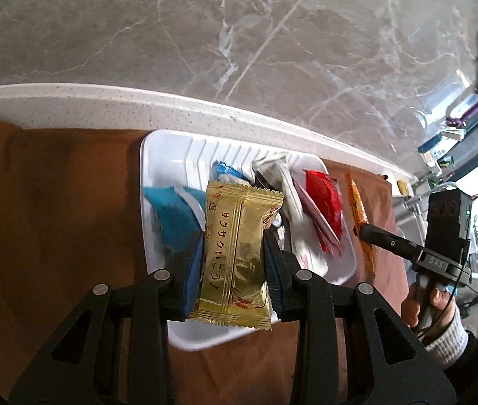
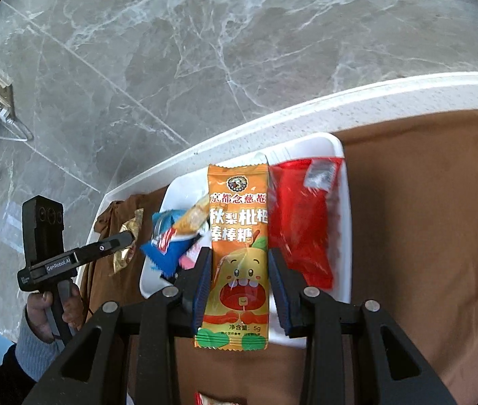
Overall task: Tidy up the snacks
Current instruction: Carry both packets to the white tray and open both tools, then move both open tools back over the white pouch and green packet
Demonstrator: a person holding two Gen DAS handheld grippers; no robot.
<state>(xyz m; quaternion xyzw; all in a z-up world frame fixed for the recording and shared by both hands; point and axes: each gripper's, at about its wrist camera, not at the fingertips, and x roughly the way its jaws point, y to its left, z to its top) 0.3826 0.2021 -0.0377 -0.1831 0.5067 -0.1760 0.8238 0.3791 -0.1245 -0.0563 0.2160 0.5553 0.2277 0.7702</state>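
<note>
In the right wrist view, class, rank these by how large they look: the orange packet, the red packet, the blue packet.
1. orange packet, held nearest the camera, which inflates it
2. red packet, in the white tray
3. blue packet, partly covered by other wrappers, so its true size is unsure

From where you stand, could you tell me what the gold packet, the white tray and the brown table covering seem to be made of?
Gold packet: probably metallised plastic film, glossy; it mirrors light and has crimped, serrated ends.
White tray: likely moulded plastic, smooth and slightly shiny, with ribbed walls and rounded corners.
Brown covering: looks like matte cloth; it bunches into soft folds at its edge in the right wrist view.
</note>
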